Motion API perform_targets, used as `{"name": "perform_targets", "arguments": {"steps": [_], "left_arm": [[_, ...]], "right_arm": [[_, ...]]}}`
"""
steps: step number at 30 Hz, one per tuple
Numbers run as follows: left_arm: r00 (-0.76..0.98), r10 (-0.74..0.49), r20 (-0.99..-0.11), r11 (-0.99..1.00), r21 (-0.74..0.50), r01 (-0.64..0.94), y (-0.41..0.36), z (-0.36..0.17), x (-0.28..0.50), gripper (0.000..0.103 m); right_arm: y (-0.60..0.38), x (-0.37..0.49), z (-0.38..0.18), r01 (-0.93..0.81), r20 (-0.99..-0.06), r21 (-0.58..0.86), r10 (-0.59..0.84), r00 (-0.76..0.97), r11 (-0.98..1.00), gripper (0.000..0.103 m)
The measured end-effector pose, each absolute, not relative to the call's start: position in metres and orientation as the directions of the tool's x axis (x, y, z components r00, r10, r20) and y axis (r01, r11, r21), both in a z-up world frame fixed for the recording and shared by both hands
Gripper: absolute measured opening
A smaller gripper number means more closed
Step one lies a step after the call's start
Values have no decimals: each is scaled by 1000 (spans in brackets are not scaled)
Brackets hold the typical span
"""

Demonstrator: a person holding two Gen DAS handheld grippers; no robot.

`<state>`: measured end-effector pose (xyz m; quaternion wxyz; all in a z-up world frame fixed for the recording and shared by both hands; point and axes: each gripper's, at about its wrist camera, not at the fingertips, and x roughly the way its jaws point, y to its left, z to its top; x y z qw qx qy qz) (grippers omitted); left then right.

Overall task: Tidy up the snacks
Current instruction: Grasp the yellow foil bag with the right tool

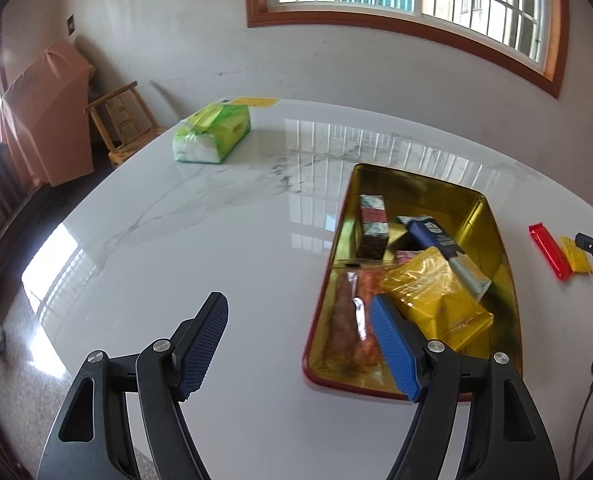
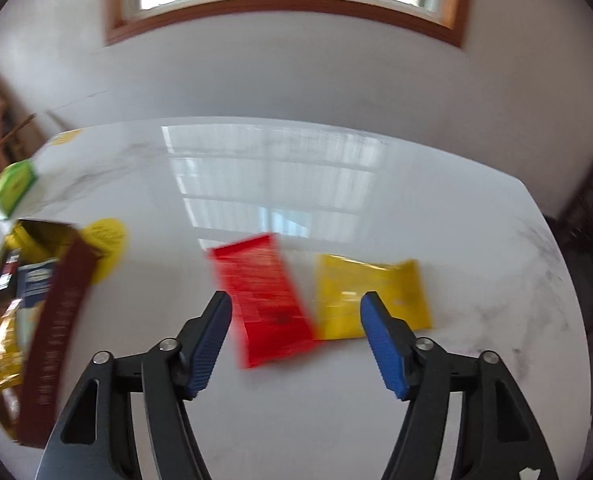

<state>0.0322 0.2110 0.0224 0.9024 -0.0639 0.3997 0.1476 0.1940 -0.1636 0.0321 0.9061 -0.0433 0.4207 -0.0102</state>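
While the right gripper (image 2: 295,334) hangs over the two loose packets with its jaws apart and nothing between them, the left gripper (image 1: 298,342) sits idle beside the gold tin (image 1: 496,240), also spread wide and empty. Snacks still out on the white marble surface (image 1: 216,240): a red packet (image 2: 266,300) and a yellow packet (image 2: 370,298), side by side and touching or slightly overlapping at one edge, to the right of the tin. Judgement: next pick is the red packet. It lies flat, so come in low, straddle its narrow width and pinch across the short axis, clear of the yellow one. Both look like thin glossy film, slippery on a polished top, so expect sliding; close only once the pads are down at surface level. Tin is a shallow rectangle, mirror-gold inside, dark red outside, already holding a small carton (image 1: 372,232), a blue pack (image 1: 440,240), a crinkled yellow bag (image 1: 432,296) and a clear-wrapped orange snack (image 1: 352,328). Drop the red packet in the free right-hand strip. Green tissue pack (image 1: 212,134) sits far off, irrelevant.
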Motion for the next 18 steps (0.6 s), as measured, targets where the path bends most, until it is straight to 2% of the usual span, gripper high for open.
{"name": "perform_targets", "arguments": {"steps": [4, 5, 12, 18], "left_arm": [[638, 213, -740, 954, 17, -299, 202, 25, 38, 74], [638, 212, -741, 956, 21, -294, 200, 26, 39, 74], [624, 197, -756, 964, 32, -264, 185, 26, 54, 74], [615, 204, -762, 967, 59, -248, 169, 27, 66, 74]], "right_arm": [[-187, 208, 18, 21, -775, -115, -103, 623, 993, 66], [-192, 212, 15, 28, -779, -116, -108, 618, 993, 68], [-207, 242, -13, 42, -810, -103, -108, 577, 994, 71], [-208, 244, -20, 5, -788, -139, -113, 605, 990, 73]]}}
